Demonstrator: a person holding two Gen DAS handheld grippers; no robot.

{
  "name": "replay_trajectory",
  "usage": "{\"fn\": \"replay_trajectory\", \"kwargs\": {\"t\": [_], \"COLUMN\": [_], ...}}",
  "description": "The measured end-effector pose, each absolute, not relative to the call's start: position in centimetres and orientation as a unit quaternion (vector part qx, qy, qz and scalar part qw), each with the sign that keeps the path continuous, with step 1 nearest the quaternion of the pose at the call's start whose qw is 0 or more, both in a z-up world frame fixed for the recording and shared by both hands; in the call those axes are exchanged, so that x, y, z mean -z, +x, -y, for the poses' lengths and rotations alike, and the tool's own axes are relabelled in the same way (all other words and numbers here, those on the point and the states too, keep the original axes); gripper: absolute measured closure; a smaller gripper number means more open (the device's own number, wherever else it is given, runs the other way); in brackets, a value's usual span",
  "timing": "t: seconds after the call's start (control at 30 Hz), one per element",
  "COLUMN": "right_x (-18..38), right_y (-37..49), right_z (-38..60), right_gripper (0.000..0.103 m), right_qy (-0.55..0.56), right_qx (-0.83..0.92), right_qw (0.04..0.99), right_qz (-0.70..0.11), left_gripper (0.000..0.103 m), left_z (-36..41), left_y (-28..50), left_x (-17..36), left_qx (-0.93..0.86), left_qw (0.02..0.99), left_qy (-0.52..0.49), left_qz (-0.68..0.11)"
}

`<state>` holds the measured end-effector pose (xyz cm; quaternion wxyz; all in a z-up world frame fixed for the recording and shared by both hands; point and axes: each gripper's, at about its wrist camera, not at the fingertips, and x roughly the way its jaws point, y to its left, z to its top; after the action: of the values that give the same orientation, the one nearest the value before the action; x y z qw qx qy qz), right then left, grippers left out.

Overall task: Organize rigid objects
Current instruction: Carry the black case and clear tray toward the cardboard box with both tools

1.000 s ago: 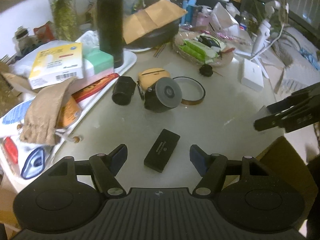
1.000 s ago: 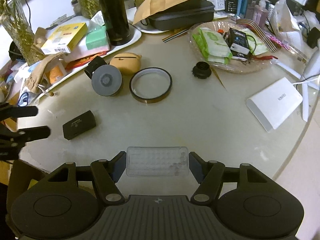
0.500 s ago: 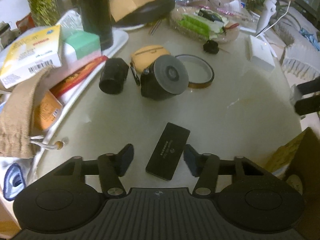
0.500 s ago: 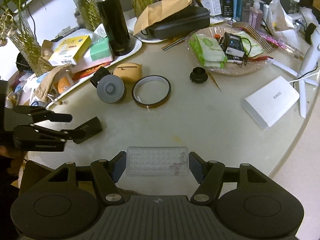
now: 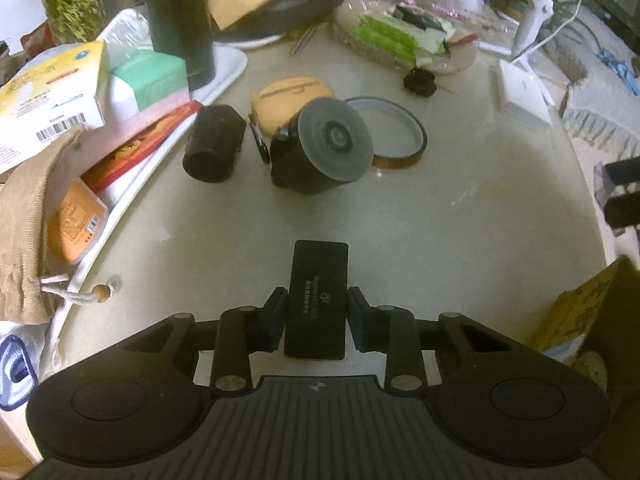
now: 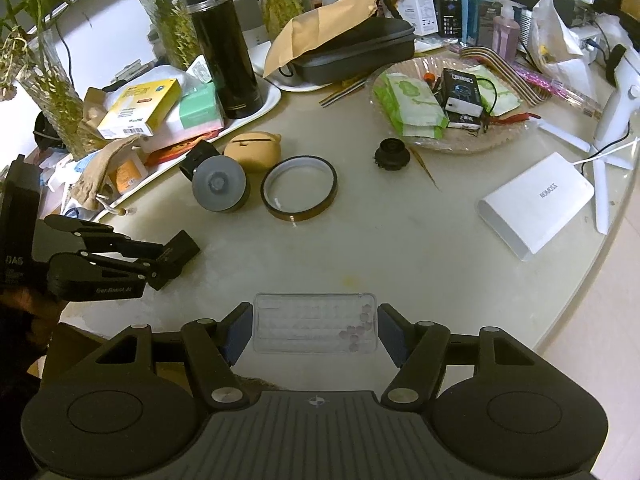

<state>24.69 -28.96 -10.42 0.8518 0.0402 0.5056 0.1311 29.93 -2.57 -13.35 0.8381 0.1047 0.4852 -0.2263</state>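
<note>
My left gripper [image 5: 318, 312] is shut on a flat black box [image 5: 318, 300], both fingers pressed on its long sides, at the table's near edge. It shows in the right wrist view [image 6: 156, 258] at the left, with the black box [image 6: 180, 246] sticking out of its tips. My right gripper [image 6: 312, 330] holds a clear plastic case [image 6: 315, 328] between its fingers; the pads touch the case's short ends. A black cylinder [image 5: 214, 144], a grey-capped black part [image 5: 320, 152], a tan pouch [image 5: 292, 94] and a tape ring [image 5: 396, 140] lie mid-table.
A white tray [image 5: 228, 68] at the left carries boxes, a black flask [image 6: 226, 44] and a cloth bag [image 5: 28, 208]. A glass dish [image 6: 452, 136] with green packets, a black knob [image 6: 391, 155] and a white power bank [image 6: 536, 204] lie right. Cardboard [image 5: 576, 312] stands at the near right.
My left gripper has moved forward over the black box and closed on it; the box now lies straight between the fingers. The right gripper and its clear case have not moved.
</note>
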Motion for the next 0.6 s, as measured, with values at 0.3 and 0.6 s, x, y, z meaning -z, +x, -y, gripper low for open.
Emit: {"fn": "replay_trajectory", "kwargs": {"t": [0.3,0.6], "right_x": [9.7,8.4], "right_y": [24.2,23.3], "right_z": [28.6,27.7], "right_gripper": [0.034,0.034], "right_qy": [0.041,0.038], "right_qx": [-0.140,-0.153], "right_qw": [0.854,0.859], "right_qz": [-0.499,-0.486], "left_gripper": [0.071,0.071], "left_z": [2.1,1.9], "left_y": [28.7,26.6], "left_x": [11.0,7.9], "left_qx": [0.203,0.183], "left_qw": [0.856,0.874], "left_qy": [0.078,0.065], "left_qz": [-0.469,-0.445]}}
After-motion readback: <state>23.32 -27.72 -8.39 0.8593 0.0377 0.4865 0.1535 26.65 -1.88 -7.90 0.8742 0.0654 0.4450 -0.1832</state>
